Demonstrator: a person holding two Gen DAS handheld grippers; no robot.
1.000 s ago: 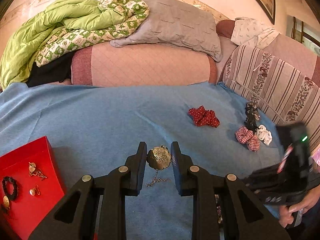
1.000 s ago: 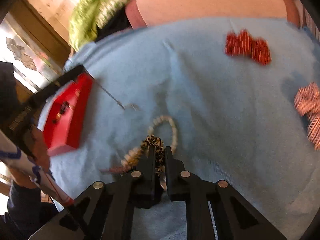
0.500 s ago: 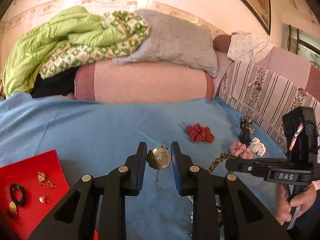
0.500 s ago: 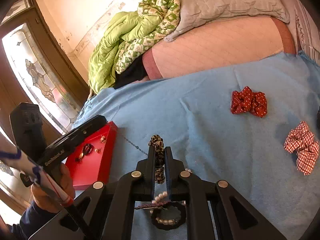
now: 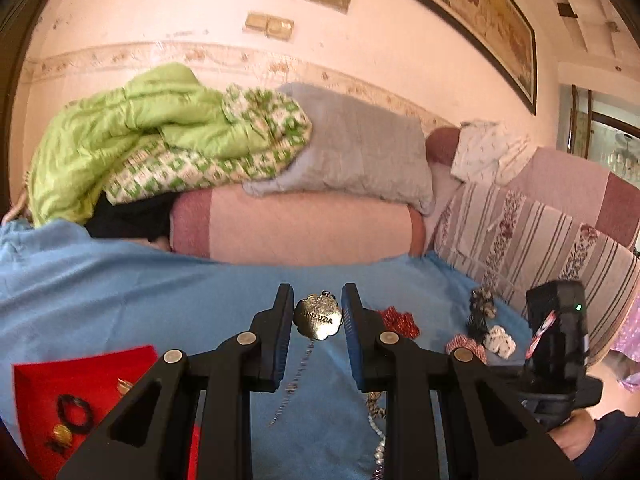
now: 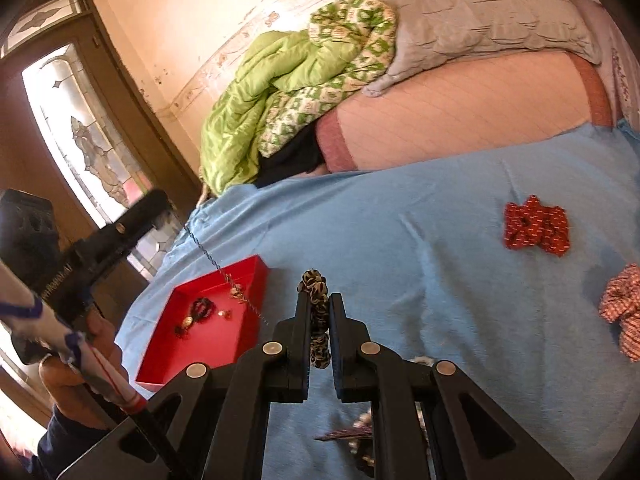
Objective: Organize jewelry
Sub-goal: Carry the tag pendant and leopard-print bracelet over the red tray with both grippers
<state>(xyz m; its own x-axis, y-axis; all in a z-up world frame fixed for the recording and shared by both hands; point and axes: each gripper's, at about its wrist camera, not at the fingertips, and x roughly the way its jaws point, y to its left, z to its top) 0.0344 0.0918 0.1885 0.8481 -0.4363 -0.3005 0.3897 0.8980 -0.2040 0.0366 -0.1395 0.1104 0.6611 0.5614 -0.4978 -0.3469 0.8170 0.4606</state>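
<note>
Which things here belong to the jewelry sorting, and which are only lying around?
Belongs to the job:
- gold pendant on chain, held in left gripper
- leopard-print band, held in right gripper
- red tray with jewelry pieces
- pearl strand

Just lying about:
- red scrunchie
- checked scrunchie
- green quilt
- grey pillow

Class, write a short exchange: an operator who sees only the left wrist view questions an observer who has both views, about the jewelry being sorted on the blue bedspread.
Operator: My left tool clamps a gold pendant. What is the right tool gripping?
Observer: The right tool is shut on a leopard-print band.
Operator: Where does my pendant's chain run?
Observer: In the right wrist view the chain hangs down and crosses the far corner of the red tray.
Operator: What is beyond the bed on the tray's side?
Observer: A wooden door with patterned glass.
</note>
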